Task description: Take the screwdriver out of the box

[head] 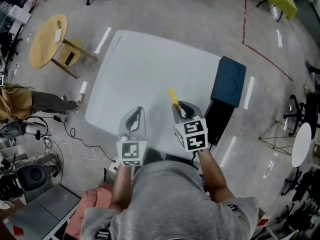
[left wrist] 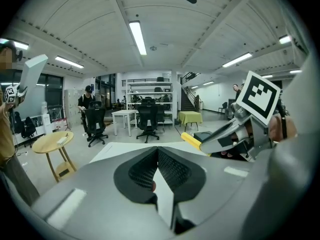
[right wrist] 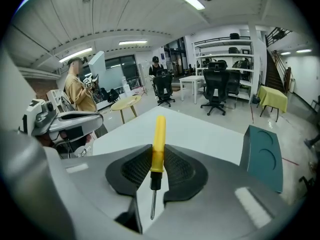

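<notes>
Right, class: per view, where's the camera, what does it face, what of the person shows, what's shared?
Head view: on the head, facing down at table; forearms, left claw, right claw.
Left gripper view: on left claw, facing the room; right claw shows.
Right gripper view: on right claw, facing likewise; left claw shows.
Shared: screwdriver.
</notes>
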Demonstrator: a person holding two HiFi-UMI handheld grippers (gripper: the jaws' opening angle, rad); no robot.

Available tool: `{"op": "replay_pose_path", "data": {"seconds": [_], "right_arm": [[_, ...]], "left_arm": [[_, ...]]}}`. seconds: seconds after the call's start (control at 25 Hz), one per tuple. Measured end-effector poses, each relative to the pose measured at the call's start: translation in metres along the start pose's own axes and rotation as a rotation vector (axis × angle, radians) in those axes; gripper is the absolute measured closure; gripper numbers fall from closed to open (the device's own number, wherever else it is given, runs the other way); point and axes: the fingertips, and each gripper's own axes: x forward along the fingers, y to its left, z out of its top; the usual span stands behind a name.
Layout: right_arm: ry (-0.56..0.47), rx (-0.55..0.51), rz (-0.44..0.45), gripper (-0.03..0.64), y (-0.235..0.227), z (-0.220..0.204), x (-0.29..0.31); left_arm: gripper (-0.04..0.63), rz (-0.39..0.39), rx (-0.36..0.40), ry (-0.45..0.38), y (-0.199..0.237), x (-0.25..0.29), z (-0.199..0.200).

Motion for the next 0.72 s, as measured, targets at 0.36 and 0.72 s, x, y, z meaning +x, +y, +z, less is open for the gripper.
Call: {"op": "replay_pose_path", "data": {"seconds": [0.36,0.72], "right_arm": [[0.048,-0.015,0.020,0.538,0.023,0.015,0.043],[0.089,-0.008,0.042,0.538,0.043,0.029,0.098]], "left_arm": [[0.584,0.026,-0.044,0.031,0.048,0.007,-0.013],[0.583,0.028,-0.084,0.075,0.095,0.027,-0.037]]}}
